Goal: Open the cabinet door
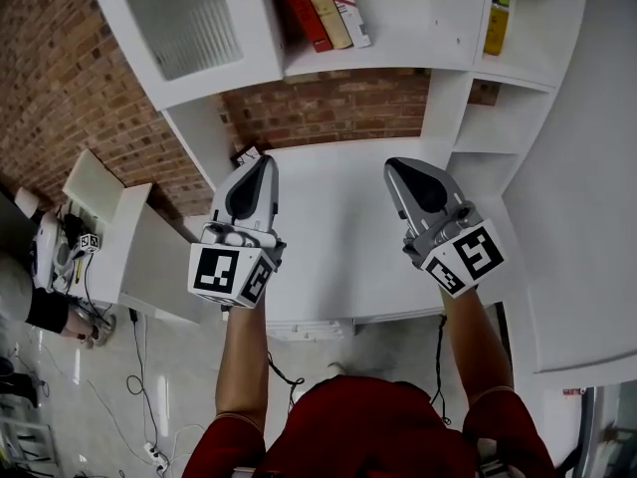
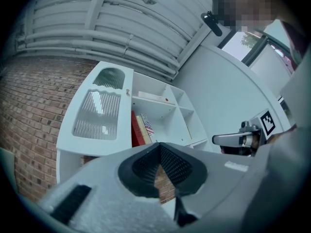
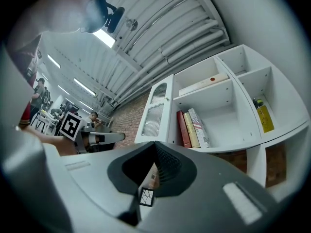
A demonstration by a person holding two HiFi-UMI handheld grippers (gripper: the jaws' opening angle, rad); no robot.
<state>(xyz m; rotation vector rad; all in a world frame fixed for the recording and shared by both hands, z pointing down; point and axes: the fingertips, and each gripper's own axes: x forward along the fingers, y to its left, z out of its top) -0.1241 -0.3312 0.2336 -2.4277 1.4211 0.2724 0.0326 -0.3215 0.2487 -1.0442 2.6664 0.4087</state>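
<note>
The white cabinet door (image 1: 189,18) with its ribbed glass pane is at the upper left of the shelf unit and looks closed. It also shows in the left gripper view as the door (image 2: 99,113), with a small knob (image 2: 128,92) on its right edge, and in the right gripper view as the door (image 3: 154,110). My left gripper (image 1: 261,163) and right gripper (image 1: 396,167) hover side by side over the white desk top (image 1: 338,257), below the door and well apart from it. Both are shut with nothing between the pads. The left gripper (image 2: 158,164) and right gripper (image 3: 153,171) point up at the shelves.
Three books (image 1: 323,3) lean in the open shelf right of the door, and a yellow box (image 1: 496,23) stands in the far right compartment. A brick wall (image 1: 328,108) lies behind. A low white side table (image 1: 109,227), floor cables and a person's arm (image 1: 40,307) are at left.
</note>
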